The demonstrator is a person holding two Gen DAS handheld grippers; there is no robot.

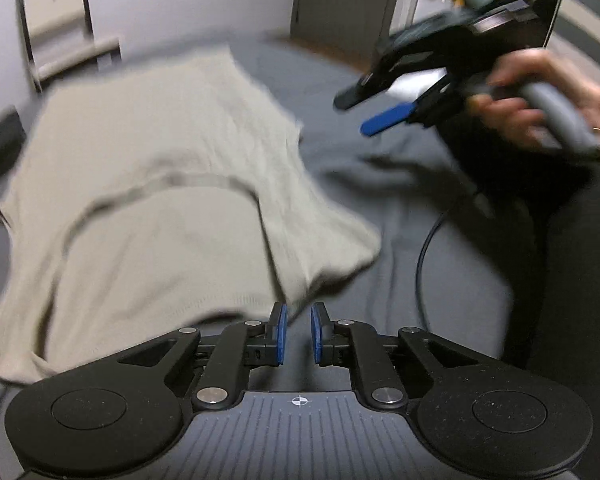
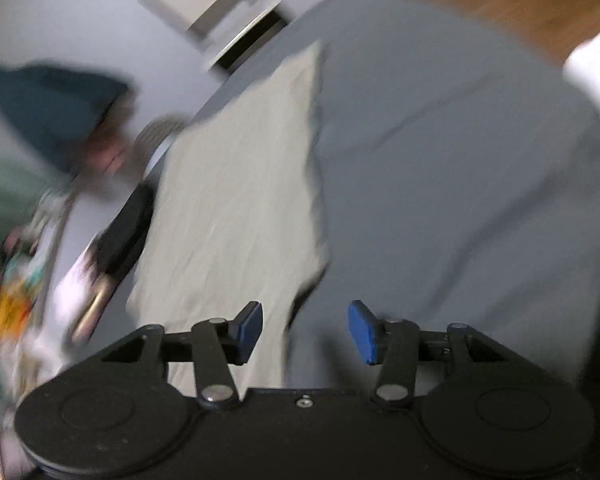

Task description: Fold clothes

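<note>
Left gripper [image 1: 299, 334] is hovering nearly closed, empty, just short of beige garment's [image 1: 148, 216] near hem on grey bed [image 1: 440, 280]; right gripper [image 2: 306, 330] is hanging open, farther off.

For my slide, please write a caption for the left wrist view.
Beige garment spread on grey bed; left gripper and right gripper both empty.
</note>
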